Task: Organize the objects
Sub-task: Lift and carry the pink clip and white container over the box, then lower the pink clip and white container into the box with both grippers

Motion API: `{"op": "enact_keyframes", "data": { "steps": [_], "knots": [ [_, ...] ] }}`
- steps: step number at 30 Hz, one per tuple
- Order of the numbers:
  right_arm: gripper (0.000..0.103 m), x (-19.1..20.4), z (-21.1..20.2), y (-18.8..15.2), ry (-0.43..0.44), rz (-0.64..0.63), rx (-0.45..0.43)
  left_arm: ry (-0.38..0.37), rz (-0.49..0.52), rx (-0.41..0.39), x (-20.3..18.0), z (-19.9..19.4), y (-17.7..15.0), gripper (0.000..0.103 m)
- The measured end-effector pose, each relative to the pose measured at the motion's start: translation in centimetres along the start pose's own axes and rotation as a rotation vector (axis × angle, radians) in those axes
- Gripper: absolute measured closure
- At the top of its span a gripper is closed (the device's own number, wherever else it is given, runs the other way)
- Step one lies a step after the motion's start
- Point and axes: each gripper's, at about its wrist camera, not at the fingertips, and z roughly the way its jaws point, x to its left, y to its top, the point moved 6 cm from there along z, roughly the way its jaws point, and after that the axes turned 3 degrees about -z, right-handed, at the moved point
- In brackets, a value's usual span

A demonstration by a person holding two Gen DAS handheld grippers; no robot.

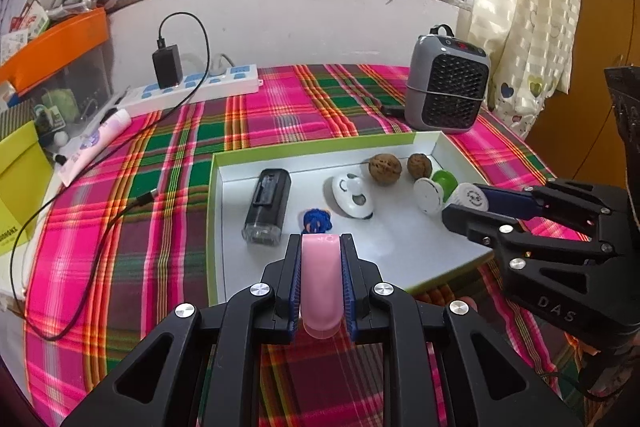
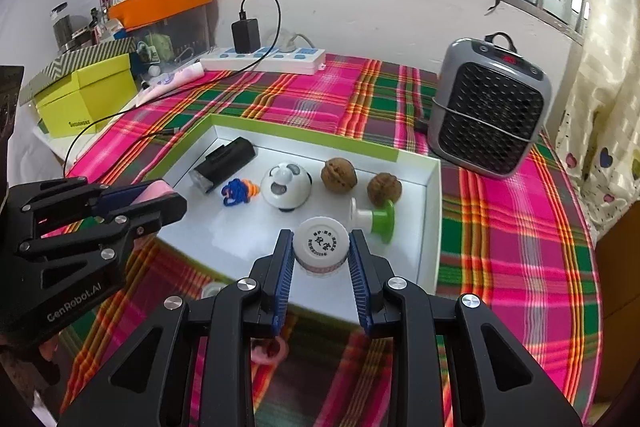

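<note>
A white tray with a green rim [image 1: 316, 146] [image 2: 434, 187] lies on the plaid cloth. In it are a black device [image 1: 267, 205] [image 2: 224, 163], a blue knitted toy [image 1: 317, 220] [image 2: 236, 191], a white round gadget [image 1: 352, 195] [image 2: 286, 185], two walnuts [image 1: 385, 167] [image 2: 339, 174] and a green-and-white piece [image 1: 436, 187] [image 2: 376, 219]. My left gripper [image 1: 320, 243] [image 2: 160, 197] is shut on a pink object [image 1: 321, 283] above the tray's near edge. My right gripper [image 2: 320, 239] [image 1: 468, 205] is shut on a white jar [image 2: 320, 245] [image 1: 472, 195] over the tray.
A grey heater [image 1: 448, 87] [image 2: 490, 111] stands behind the tray at right. A power strip with a black charger [image 1: 188, 87] [image 2: 264, 57] and cable lies at the back. A yellow-green box [image 2: 86, 95] and clutter sit at left. A pink item [image 2: 269, 349] lies on the cloth under my right gripper.
</note>
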Motion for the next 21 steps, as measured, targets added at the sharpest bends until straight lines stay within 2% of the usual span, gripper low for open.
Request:
{"op": "enact_keyframes", "data": {
  "steps": [21],
  "knots": [
    [0.074, 0.0, 5.8, 1.5, 0.032, -0.036, 0.086, 0.009, -0.007, 0.072, 1.2, 4.4, 0.3, 0.087]
  ]
}}
